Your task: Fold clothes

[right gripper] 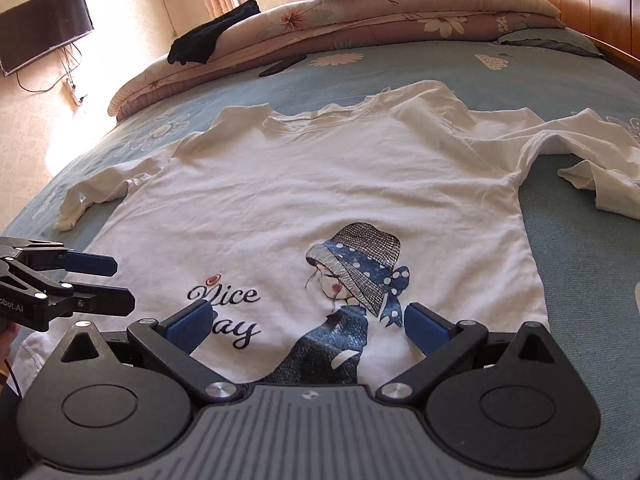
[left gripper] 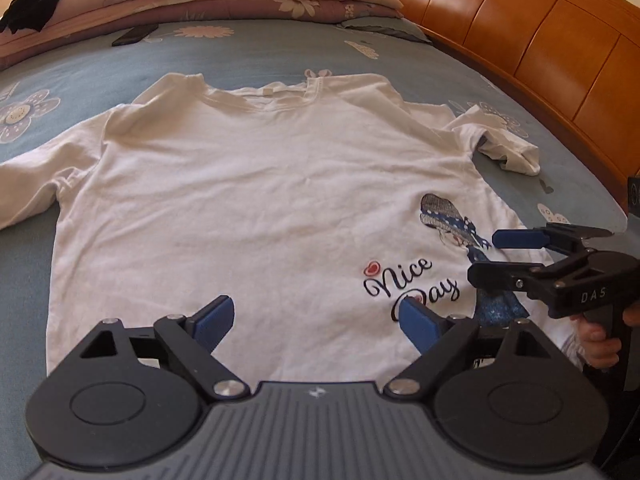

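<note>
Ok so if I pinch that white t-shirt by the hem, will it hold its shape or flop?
The white t-shirt will probably flop: thin wrinkled fabric lying limp on the bed. Its right sleeve is already crumpled, so likely to drag and bunch.

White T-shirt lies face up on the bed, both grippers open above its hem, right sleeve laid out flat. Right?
Not quite: the T-shirt has its right sleeve crumpled and folded over, as the right wrist view shows. The rest holds.
</note>
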Demonstrator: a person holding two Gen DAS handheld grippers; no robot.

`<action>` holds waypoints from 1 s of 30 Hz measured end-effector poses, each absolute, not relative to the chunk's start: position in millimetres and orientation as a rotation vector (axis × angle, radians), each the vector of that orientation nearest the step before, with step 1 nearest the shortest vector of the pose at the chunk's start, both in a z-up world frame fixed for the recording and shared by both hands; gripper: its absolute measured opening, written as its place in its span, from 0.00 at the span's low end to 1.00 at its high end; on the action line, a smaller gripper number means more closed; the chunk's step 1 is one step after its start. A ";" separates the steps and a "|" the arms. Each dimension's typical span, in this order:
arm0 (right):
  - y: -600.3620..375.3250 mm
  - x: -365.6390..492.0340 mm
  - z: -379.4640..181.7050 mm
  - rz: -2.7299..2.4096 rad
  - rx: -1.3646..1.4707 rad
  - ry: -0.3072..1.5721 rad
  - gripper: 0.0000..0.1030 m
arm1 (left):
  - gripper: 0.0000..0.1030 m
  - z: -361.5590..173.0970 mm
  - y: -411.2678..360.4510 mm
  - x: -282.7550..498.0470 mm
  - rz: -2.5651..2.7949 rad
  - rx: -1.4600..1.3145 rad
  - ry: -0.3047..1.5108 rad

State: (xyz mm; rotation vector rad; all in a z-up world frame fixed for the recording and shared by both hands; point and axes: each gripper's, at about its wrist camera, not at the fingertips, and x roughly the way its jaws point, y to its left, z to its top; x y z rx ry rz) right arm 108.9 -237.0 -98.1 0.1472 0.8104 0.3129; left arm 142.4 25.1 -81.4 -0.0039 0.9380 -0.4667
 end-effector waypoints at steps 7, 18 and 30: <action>-216.8 84.3 -110.7 0.293 -0.101 0.775 1.00 | 0.89 -92.7 34.9 100.9 -0.339 -0.038 0.929; -218.8 54.6 -108.7 0.264 -0.158 0.780 1.00 | 0.99 -106.5 16.8 65.6 -0.252 0.128 0.888; -225.8 36.7 -112.8 0.246 -0.117 0.760 1.00 | 1.00 -108.4 20.4 56.2 -0.263 0.123 0.866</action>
